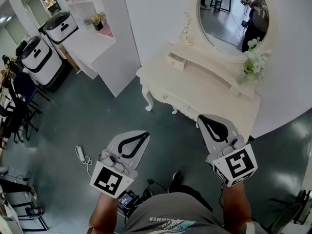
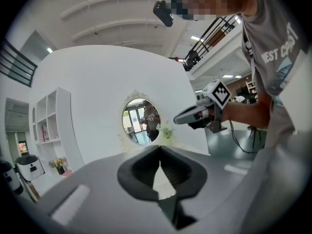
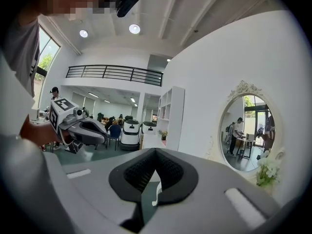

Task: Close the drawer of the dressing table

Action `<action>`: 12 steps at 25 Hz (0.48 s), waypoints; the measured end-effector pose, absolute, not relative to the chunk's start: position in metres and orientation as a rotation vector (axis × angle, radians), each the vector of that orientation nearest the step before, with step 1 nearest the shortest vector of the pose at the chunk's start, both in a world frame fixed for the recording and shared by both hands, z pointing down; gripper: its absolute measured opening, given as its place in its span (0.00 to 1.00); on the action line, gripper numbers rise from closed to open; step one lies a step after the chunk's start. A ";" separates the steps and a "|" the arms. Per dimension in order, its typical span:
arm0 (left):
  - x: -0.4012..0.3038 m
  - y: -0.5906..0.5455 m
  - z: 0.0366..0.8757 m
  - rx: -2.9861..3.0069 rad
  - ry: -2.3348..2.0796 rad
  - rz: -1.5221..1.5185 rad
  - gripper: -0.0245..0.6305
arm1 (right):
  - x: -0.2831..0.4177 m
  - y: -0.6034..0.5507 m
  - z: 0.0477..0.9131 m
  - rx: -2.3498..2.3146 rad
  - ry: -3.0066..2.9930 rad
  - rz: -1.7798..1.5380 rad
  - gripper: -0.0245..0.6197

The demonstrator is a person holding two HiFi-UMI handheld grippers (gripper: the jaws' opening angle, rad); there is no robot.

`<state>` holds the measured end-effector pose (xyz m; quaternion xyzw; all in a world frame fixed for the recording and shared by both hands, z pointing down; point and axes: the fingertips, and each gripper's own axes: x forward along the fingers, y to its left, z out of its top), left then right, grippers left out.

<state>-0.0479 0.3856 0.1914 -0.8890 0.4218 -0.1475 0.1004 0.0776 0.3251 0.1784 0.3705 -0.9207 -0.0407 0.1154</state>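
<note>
Dark floor (image 1: 97,116) fronts a dressing table (image 1: 195,79) with flowers (image 1: 253,65); left hand-held gripper (image 1: 145,135), right hand-held gripper (image 1: 201,117) closed, empty.

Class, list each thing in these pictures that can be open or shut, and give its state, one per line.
Left claw: shut, nothing held.
Right claw: shut, nothing held.
Small upper drawer on the dressing table: pulled out.
Front drawer: looks pushed in.
</note>
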 end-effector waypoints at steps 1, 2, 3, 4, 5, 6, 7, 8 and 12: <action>-0.044 0.380 0.192 -2.629 1.266 -0.442 0.04 | 0.082 0.319 0.178 1.079 -2.704 -0.120 0.04; -0.040 0.375 0.192 -2.628 1.278 -0.448 0.04 | 0.086 0.313 0.177 1.073 -2.709 -0.119 0.04; -0.036 0.369 0.191 -2.623 1.282 -0.456 0.04 | 0.090 0.307 0.177 1.068 -2.714 -0.118 0.04; -0.031 0.364 0.190 -2.616 1.280 -0.463 0.04 | 0.094 0.302 0.177 1.063 -2.718 -0.116 0.04; -0.026 0.360 0.190 -2.607 1.275 -0.470 0.04 | 0.098 0.298 0.178 1.057 -2.722 -0.113 0.04; -0.021 0.355 0.190 -2.603 1.275 -0.474 0.04 | 0.102 0.293 0.179 1.052 -2.725 -0.111 0.04; -0.018 0.352 0.191 -2.605 1.285 -0.475 0.04 | 0.106 0.290 0.180 1.047 -2.727 -0.109 0.04; -0.015 0.348 0.192 -2.611 1.299 -0.475 0.04 | 0.109 0.286 0.181 1.044 -2.728 -0.107 0.04; -0.004 0.335 0.193 -2.616 1.312 -0.479 0.04 | 0.120 0.272 0.182 1.049 -2.730 -0.099 0.04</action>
